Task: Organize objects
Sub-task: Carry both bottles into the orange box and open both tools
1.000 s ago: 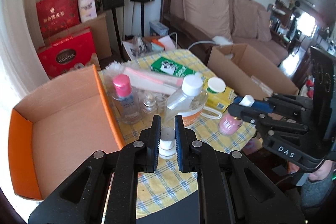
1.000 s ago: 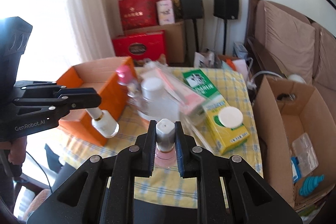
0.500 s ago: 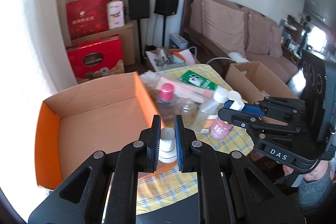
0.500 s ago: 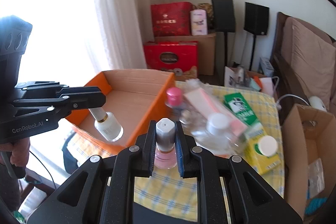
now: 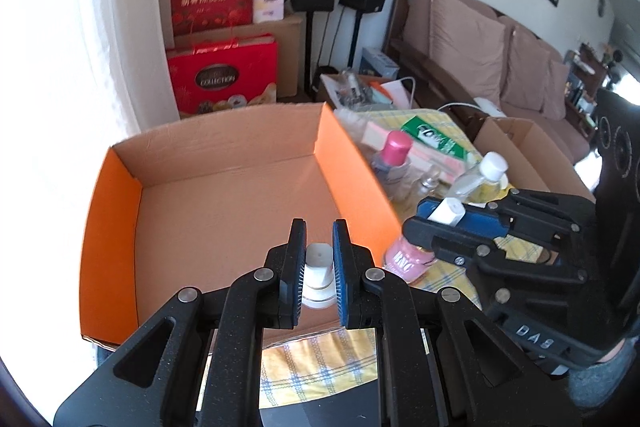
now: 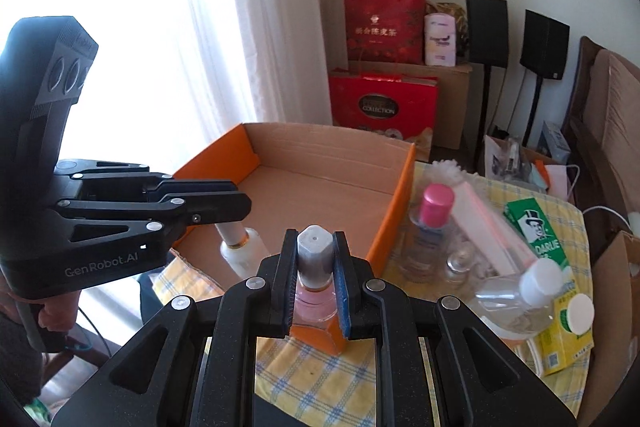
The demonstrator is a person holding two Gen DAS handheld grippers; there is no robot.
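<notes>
You've got one bottle per gripper and nothing boxed yet. Your left gripper is clamped narrow on the white cap of a small pale bottle; in the right wrist view that bottle hangs by its neck at the near wall of the orange box, about over the rim, and I can't tell whether it's inside yet. Your right gripper is closed narrow on a pink bottle w/ a grey cap, held upright just outside the orange box's near corner, over the yellow checked cloth on the surface.

Progress, judging by what shows: early. The visible floor of the orange box is bare cardboard, w/ no items in it; its nearest strip is hidden behind the gripper. Both held bottles look bound for it, but neither is set down.

Left to sort, all beside the orange box on its far-from-window side: a pink-capped clear bottle, a tiny glass bottle, a big clear bottle lying on its side w/ white cap, a long pink pack, a green carton and a yellow carton w/ round white lid. A plain brown box sits farther from the orange box, past that cluster; it's prob a second bin, w/ contents too unclear to call.

So approx two items in transit, six or so waiting.
</notes>
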